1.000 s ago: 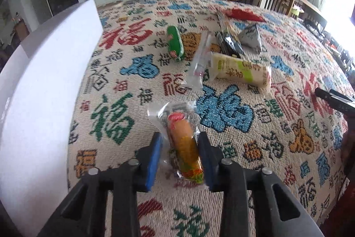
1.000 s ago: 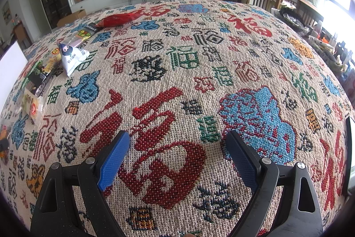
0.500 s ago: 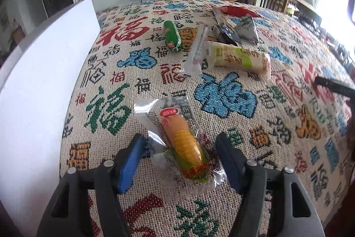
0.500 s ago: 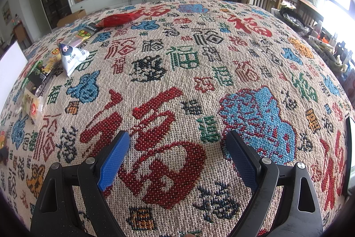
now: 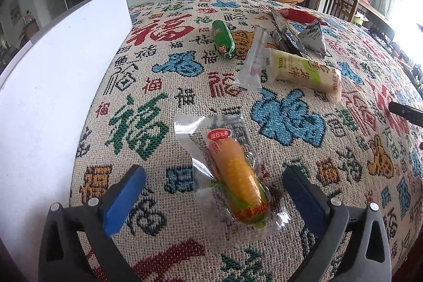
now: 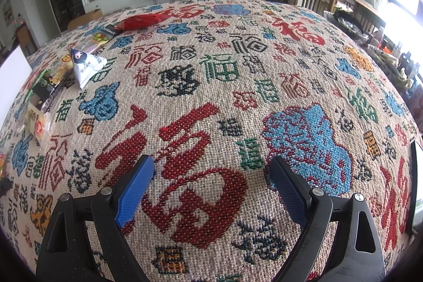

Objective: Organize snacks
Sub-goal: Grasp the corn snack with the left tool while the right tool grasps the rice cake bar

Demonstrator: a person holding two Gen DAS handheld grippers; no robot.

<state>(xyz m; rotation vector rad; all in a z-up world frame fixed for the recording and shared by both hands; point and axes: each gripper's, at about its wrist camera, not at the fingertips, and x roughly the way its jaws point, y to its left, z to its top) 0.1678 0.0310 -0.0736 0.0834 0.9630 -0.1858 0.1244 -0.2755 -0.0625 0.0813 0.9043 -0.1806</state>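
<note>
Left gripper (image 5: 214, 189) spread wide, jaws just opened, pads clear of corn snack packet (image 5: 235, 184) lying between them, long axis running forward; right gripper (image 6: 212, 184) well apart.

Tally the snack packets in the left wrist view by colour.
Yellow corn sausage: 1
Green sausage: 1
Clear packet: 1
Cream packet: 1
Red packet: 1
White triangular packet: 1
Dark packet: 1
Silvery packet: 1
Total: 8, pile may hide more
</note>
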